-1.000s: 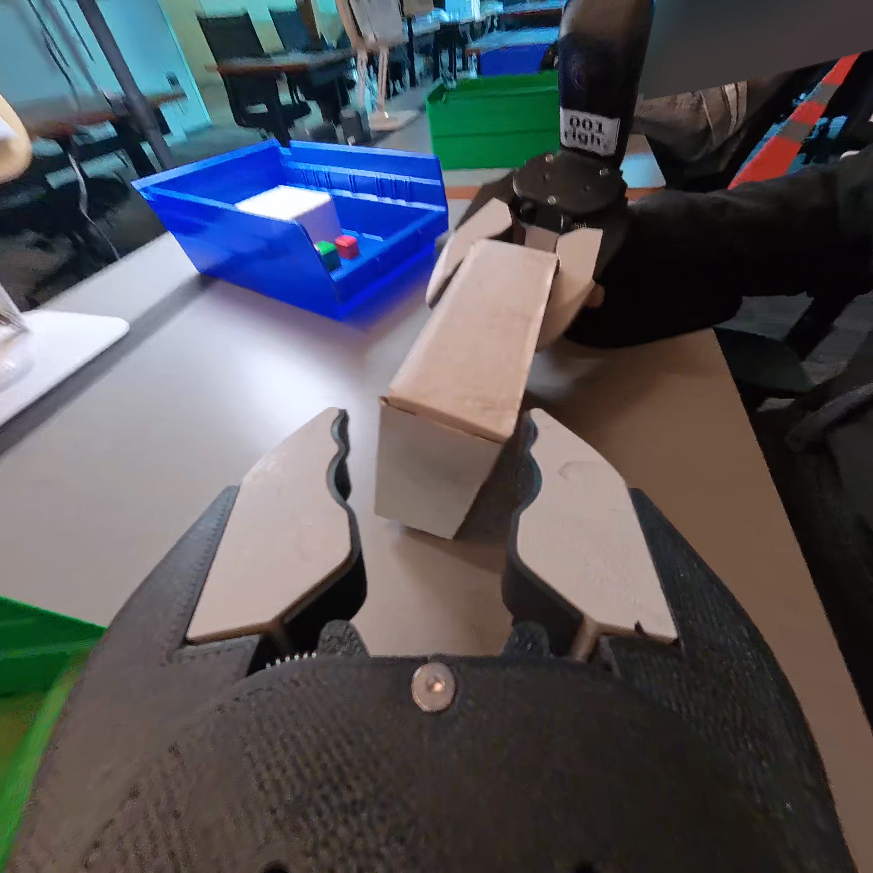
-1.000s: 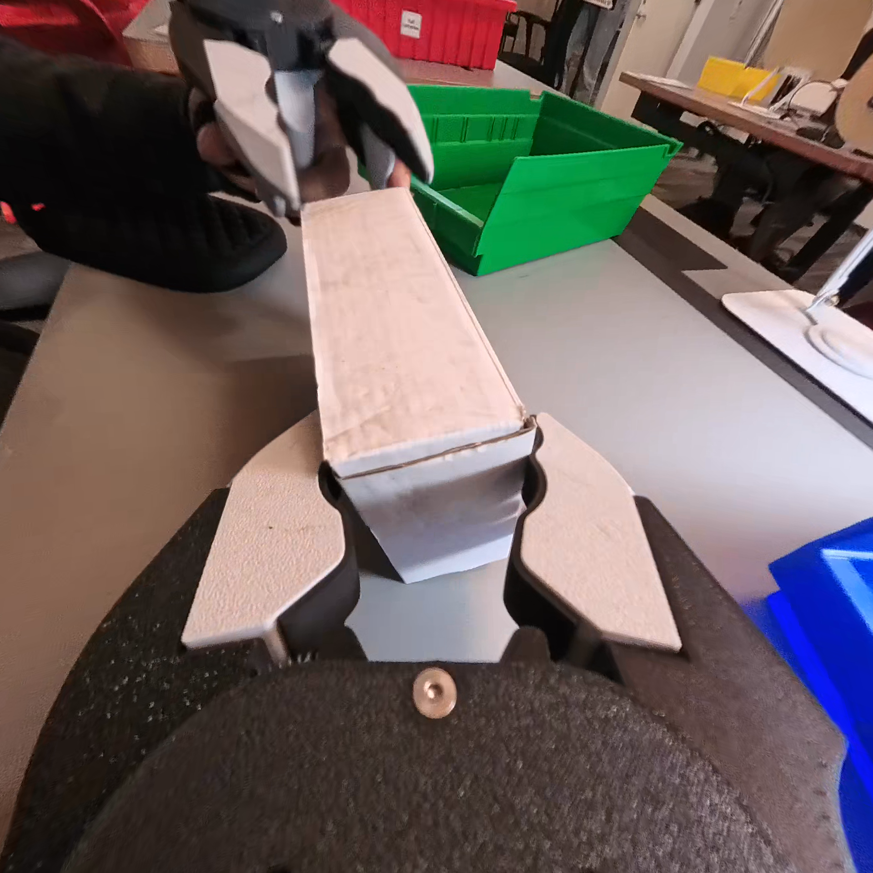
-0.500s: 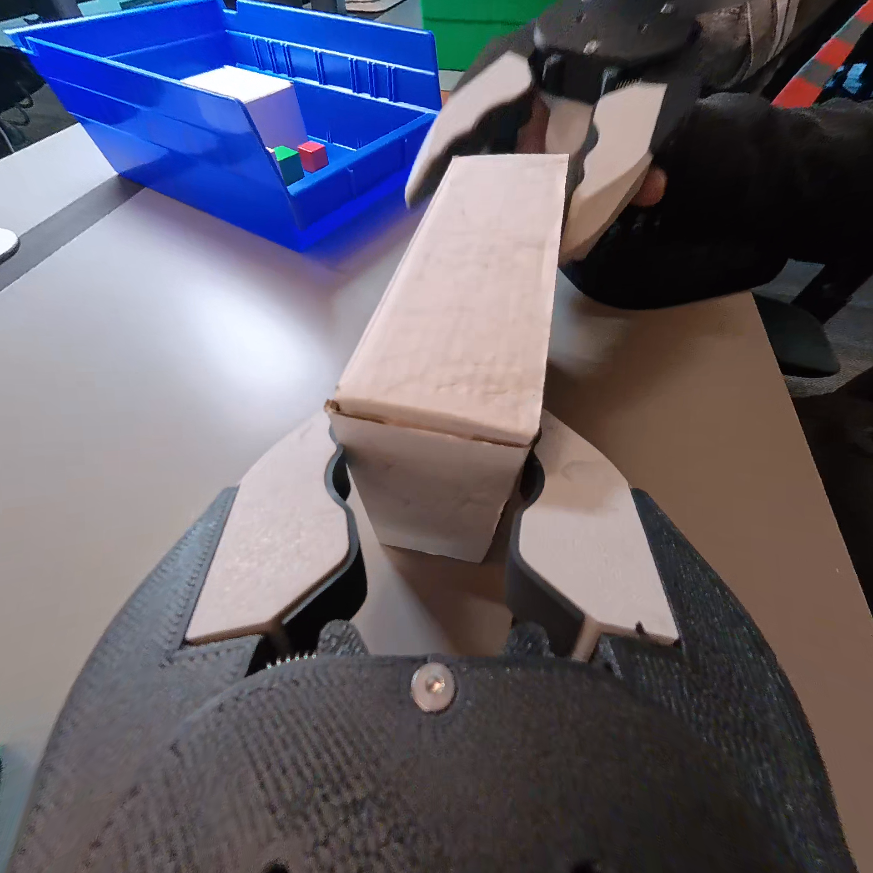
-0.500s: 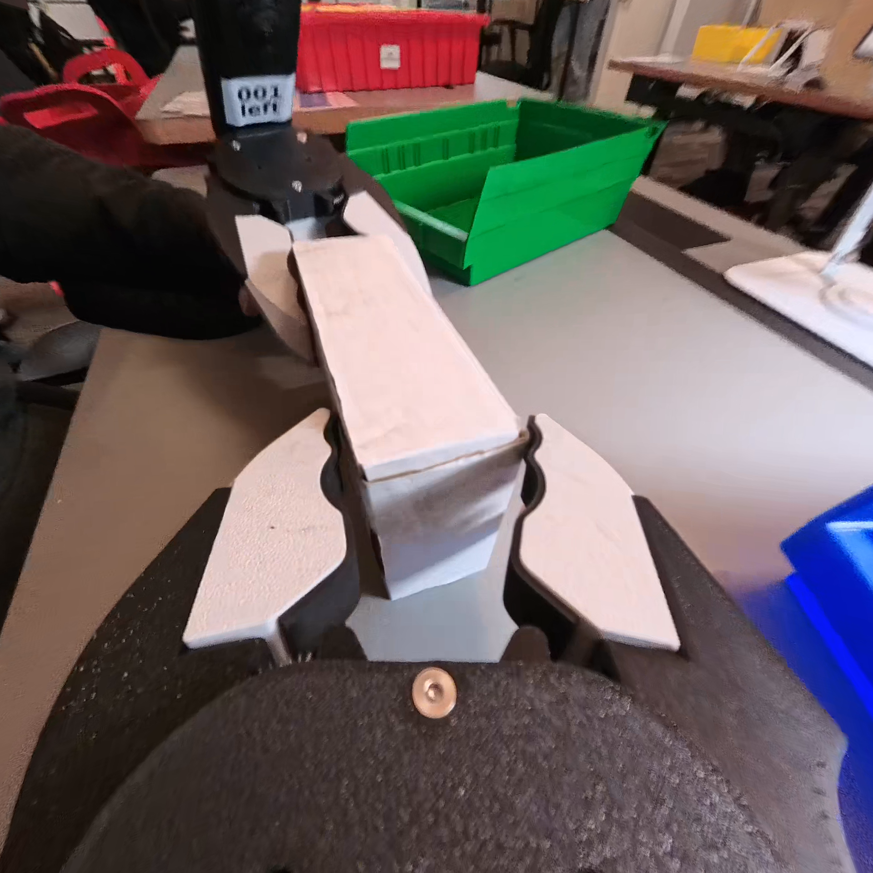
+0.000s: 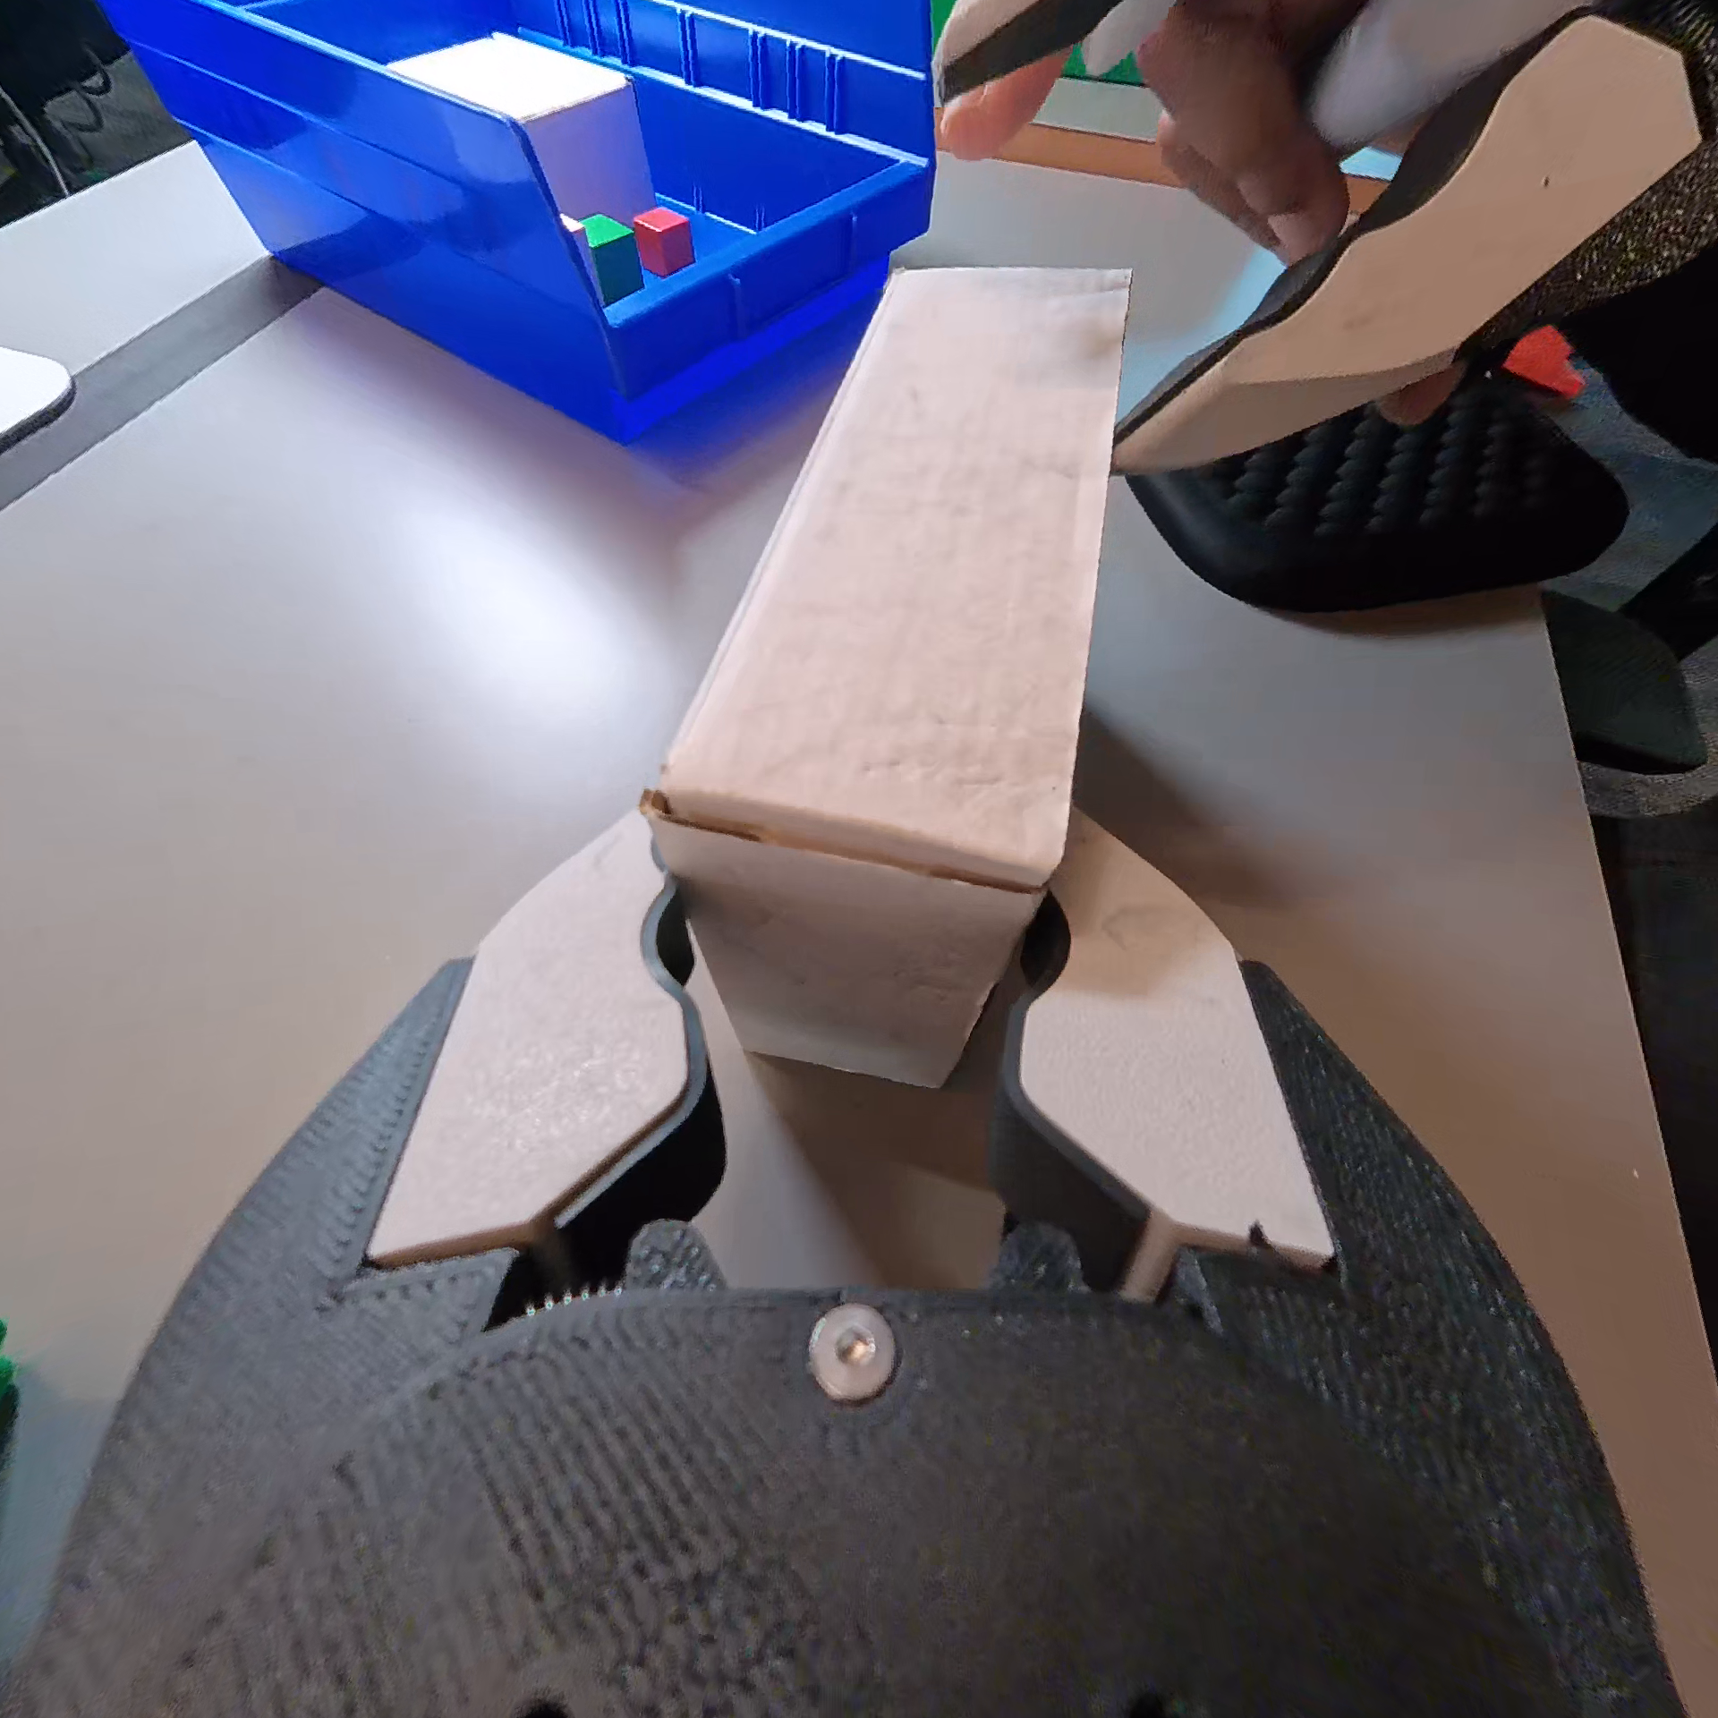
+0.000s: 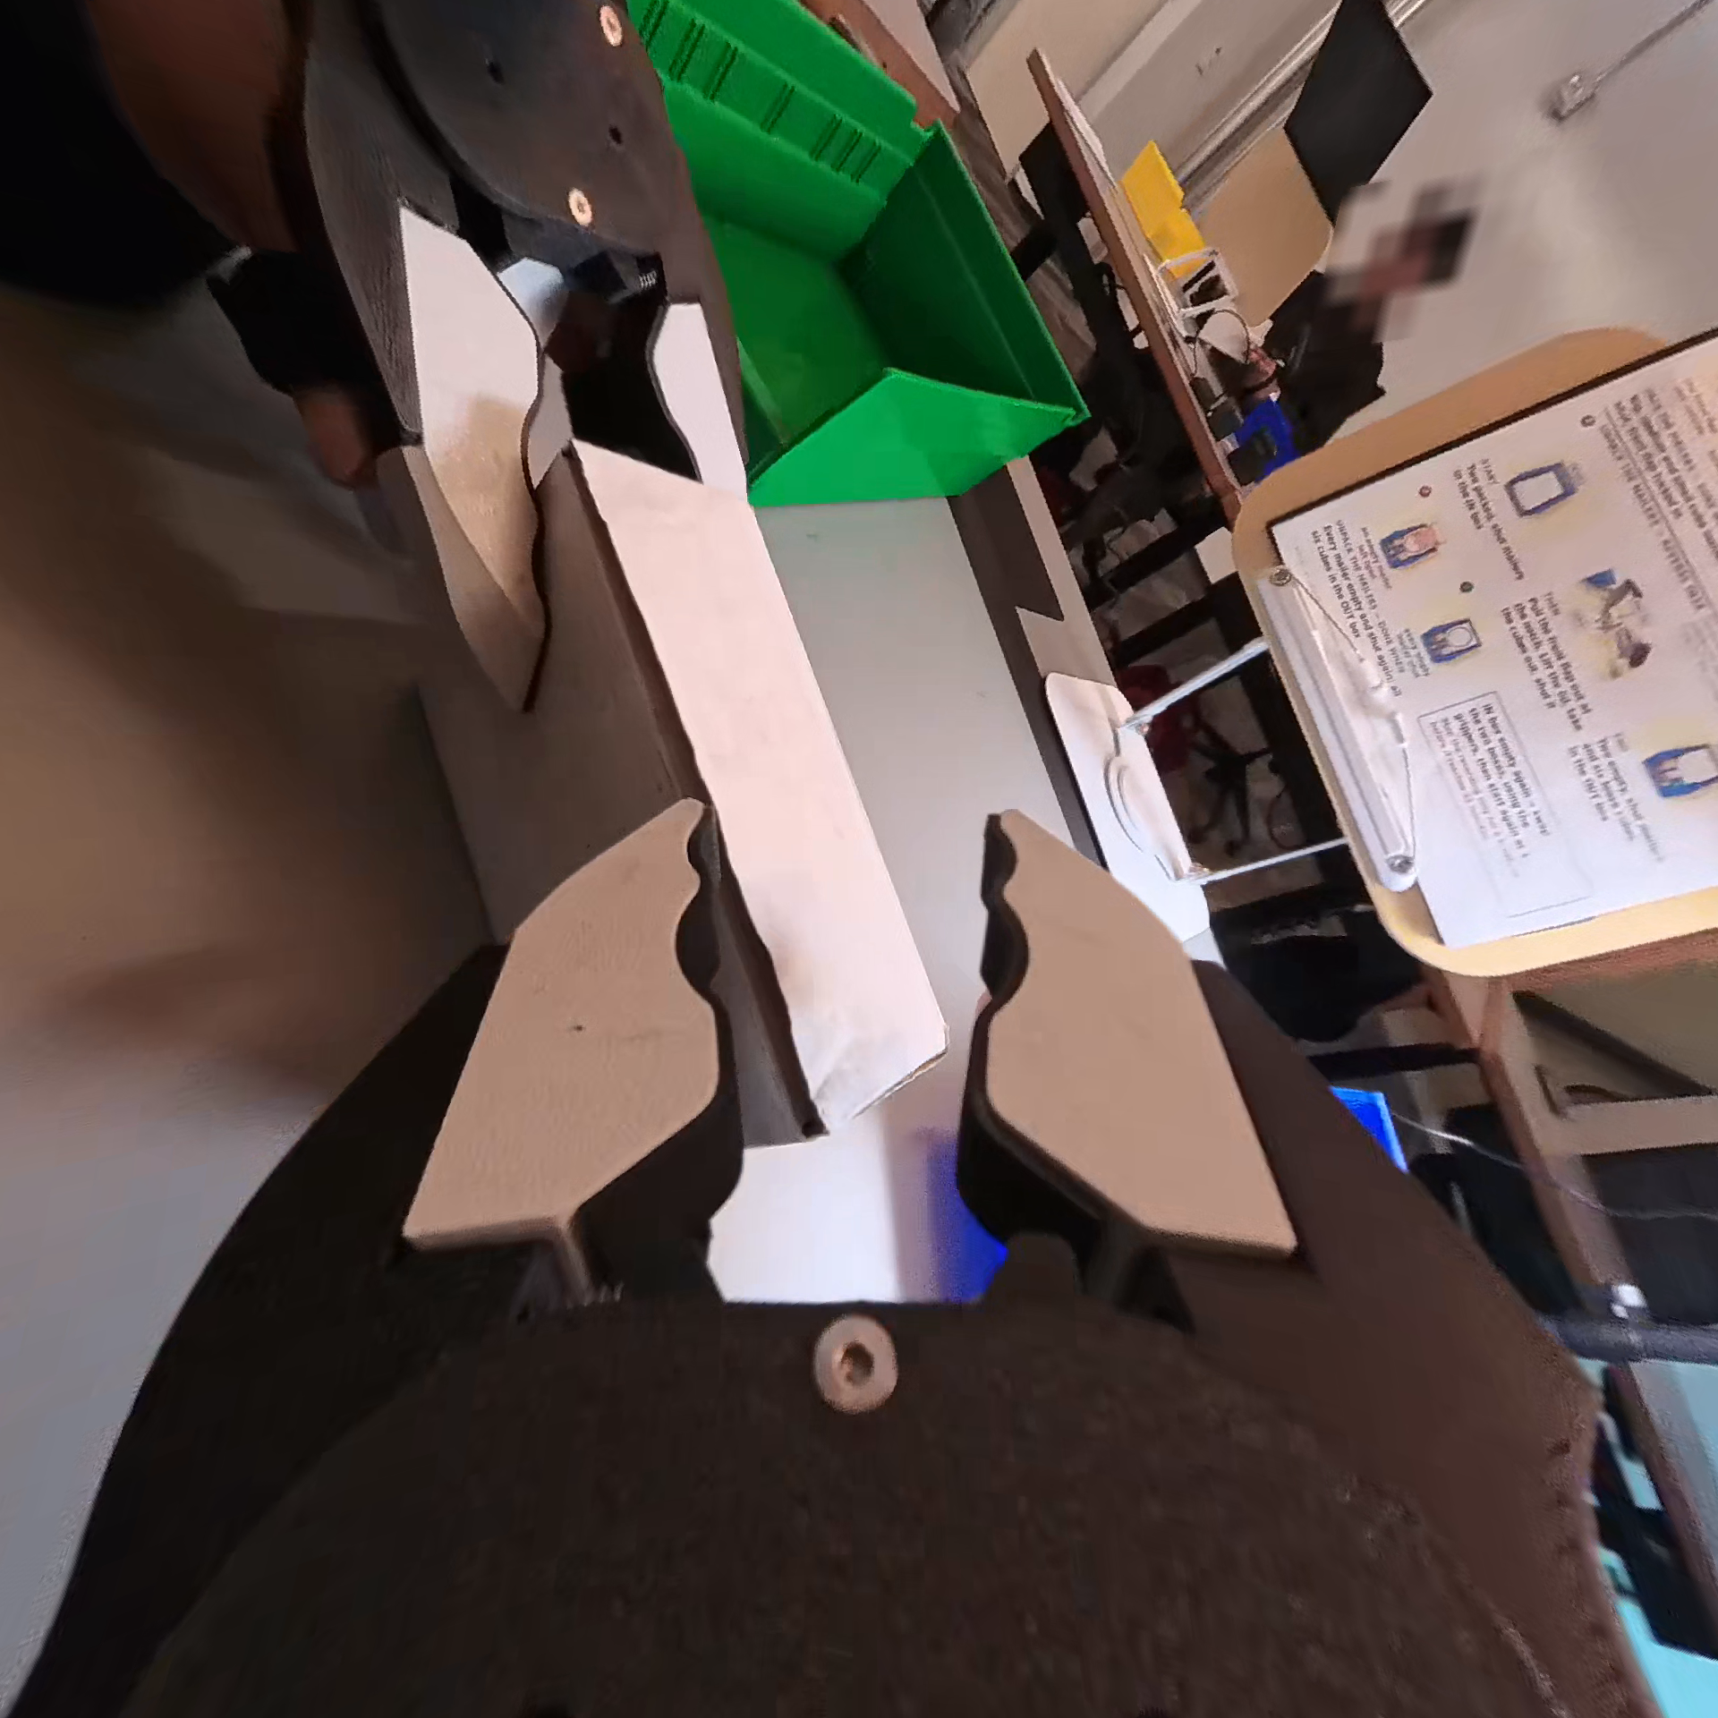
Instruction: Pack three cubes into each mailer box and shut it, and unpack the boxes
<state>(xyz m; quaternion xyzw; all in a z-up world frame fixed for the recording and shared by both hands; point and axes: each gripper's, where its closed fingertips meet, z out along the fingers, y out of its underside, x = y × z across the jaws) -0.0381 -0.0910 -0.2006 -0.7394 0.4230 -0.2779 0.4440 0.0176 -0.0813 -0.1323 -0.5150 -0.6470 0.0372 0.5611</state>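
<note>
Two grippers meet over one closed white mailer box [image 5: 911, 595] lying on the grey table [image 5: 325, 651]. From my left wrist view, the box runs lengthwise straight away from me, its near end sitting between my left gripper [image 5: 860, 920] fingers, which press against both of its side walls, so I am clamped on that end. At the far end my right gripper [image 5: 1116, 279] hangs above and to the right of the box, its fingers spread wide and touching nothing that I can see. Beyond the box, to the left, a blue bin [image 5: 744, 297] holds a second white box [image 5: 539, 102] plus a green cube [image 5: 614, 251] and a red cube [image 5: 663, 240]. From my right wrist view, the camera is rolled sharply, and the same mailer box [image 6: 762, 744] stretches away from me towards my left gripper [image 6: 595, 437]. My right gripper [image 6: 846, 837] has its jaws apart: the left finger seems to lie against the box's long seam edge, the right finger well clear of it. A green bin [image 6: 883, 307] sits beyond. I judge the left gripper is anchoring the box while the right, nearer the seam, must work along that long edge.
</note>
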